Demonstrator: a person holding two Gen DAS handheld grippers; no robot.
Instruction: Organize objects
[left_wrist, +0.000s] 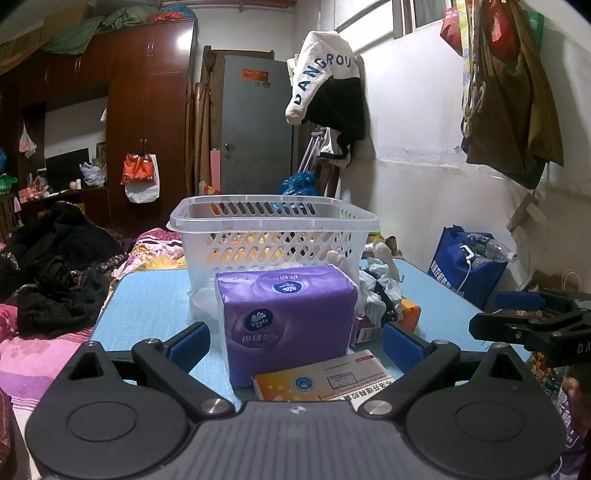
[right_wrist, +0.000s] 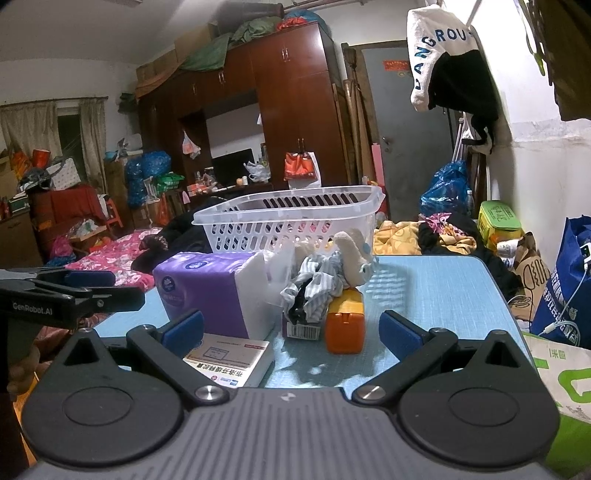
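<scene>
A clear plastic basket (left_wrist: 273, 232) (right_wrist: 291, 221) stands at the back of the blue table (left_wrist: 147, 306) (right_wrist: 436, 291). In front of it lie a purple tissue pack (left_wrist: 288, 317) (right_wrist: 207, 288), a white and orange medicine box (left_wrist: 325, 380) (right_wrist: 232, 358), an orange box (right_wrist: 343, 325) (left_wrist: 410, 314), a crumpled striped cloth (right_wrist: 317, 284) (left_wrist: 380, 288) and a small plush toy (right_wrist: 354, 251). My left gripper (left_wrist: 295, 341) is open, its jaws either side of the tissue pack, apart from it. My right gripper (right_wrist: 291, 328) is open and empty before the orange box.
A bed with pink bedding and black clothes (left_wrist: 55, 280) lies left of the table. A blue bag (left_wrist: 465, 266) (right_wrist: 565, 295) and a green and white bag (right_wrist: 561, 376) stand at the right by the wall. Clothes hang on the wall (left_wrist: 328, 77).
</scene>
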